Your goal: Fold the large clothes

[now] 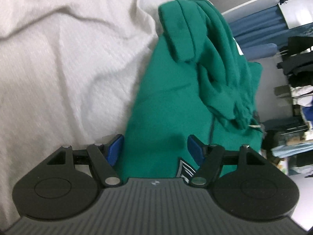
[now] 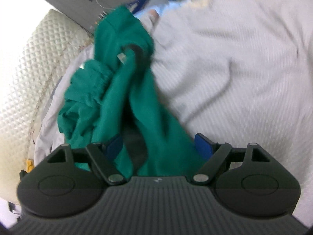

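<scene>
A large green garment [image 1: 176, 90] lies on a pale grey bed sheet [image 1: 68, 49]. In the left wrist view its flat body runs from between my fingers upward, with a folded sleeve and bunched cloth on top. My left gripper [image 1: 155, 148] is open, its blue pads [image 1: 115, 148] standing on either side of the cloth edge. In the right wrist view the garment [image 2: 125, 90] hangs bunched and twisted, with an elastic cuff at the left. My right gripper [image 2: 159, 146] is open with green cloth lying between its blue pads [image 2: 203, 146].
The grey sheet [image 2: 234, 58] covers the bed. A quilted white headboard or mattress side [image 2: 29, 68] curves at the left of the right wrist view. Hanging dark clothes [image 1: 297, 68] and blue fabric [image 1: 254, 31] stand beyond the bed at the right.
</scene>
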Demonstrator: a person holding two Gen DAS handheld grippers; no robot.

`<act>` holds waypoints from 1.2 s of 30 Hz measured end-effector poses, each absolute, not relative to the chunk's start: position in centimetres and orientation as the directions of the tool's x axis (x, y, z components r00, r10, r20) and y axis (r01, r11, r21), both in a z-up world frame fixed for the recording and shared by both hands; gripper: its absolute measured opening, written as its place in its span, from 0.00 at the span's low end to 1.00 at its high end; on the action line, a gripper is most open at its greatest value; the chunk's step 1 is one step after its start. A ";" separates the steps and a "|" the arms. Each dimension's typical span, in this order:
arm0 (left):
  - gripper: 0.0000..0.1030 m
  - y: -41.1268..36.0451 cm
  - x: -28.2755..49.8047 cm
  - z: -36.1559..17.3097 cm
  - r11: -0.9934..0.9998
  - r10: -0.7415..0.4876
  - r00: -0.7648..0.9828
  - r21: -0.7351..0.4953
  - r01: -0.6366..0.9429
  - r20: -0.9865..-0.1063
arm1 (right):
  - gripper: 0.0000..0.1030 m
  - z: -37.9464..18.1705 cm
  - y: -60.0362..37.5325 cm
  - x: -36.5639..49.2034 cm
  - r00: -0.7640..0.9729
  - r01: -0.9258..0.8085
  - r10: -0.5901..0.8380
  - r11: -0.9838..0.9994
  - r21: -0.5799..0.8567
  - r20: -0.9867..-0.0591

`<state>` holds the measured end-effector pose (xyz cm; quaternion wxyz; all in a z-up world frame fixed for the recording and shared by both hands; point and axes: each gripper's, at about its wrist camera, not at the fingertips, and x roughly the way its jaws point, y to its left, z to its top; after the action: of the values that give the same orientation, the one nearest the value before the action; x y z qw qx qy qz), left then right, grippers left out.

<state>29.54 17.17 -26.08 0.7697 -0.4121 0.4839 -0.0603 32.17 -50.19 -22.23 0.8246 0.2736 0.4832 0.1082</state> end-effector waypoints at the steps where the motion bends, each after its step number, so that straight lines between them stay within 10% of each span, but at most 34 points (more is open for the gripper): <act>1: 0.73 17.1 29.2 -26.0 0.637 -0.507 0.529 -0.709 -0.302 -0.681 | 0.80 -22.9 -50.5 32.2 0.504 0.088 0.449 0.823 0.561 -0.738; 8: 0.72 16.4 27.4 -25.5 0.541 -0.609 0.538 -0.801 -0.256 -0.583 | 0.82 -24.3 -49.4 32.4 0.481 0.010 0.490 0.826 0.564 -0.727; 15: 0.73 15.9 26.8 -24.2 0.503 -0.672 0.551 -0.851 -0.150 -0.495 | 0.82 -22.4 -48.9 31.7 0.478 -0.139 0.723 0.623 0.770 -0.499; 22: 0.72 15.1 28.2 -26.5 0.604 -0.600 0.452 -0.744 -0.284 -0.660 | 0.80 -25.7 -48.0 33.2 0.421 -0.042 0.583 0.777 0.628 -0.694; 24: 0.62 14.4 28.4 -26.0 0.632 -0.605 0.433 -0.734 -0.250 -0.668 | 0.73 -25.9 -47.1 33.0 0.421 -0.084 0.562 0.805 0.587 -0.711; 27: 0.28 13.7 28.7 -25.0 0.677 -0.581 0.424 -0.702 -0.221 -0.694 | 0.17 -24.9 -46.2 33.0 0.425 -0.106 0.512 0.847 0.521 -0.747; 30: 0.08 14.2 28.4 -23.7 0.657 -0.602 0.460 -0.732 -0.179 -0.652 | 0.11 -22.3 -46.7 32.6 0.474 -0.131 0.536 0.827 0.547 -0.698; 36: 0.06 17.2 26.4 -17.8 0.552 -0.622 0.600 -0.826 -0.118 -0.502 | 0.08 -15.0 -47.6 32.2 0.599 -0.190 0.602 0.747 0.637 -0.527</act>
<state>26.44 17.23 -17.83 0.7762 -0.4447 0.4165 -0.1623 32.25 -47.56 -15.03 0.8526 0.2695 0.3828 0.2323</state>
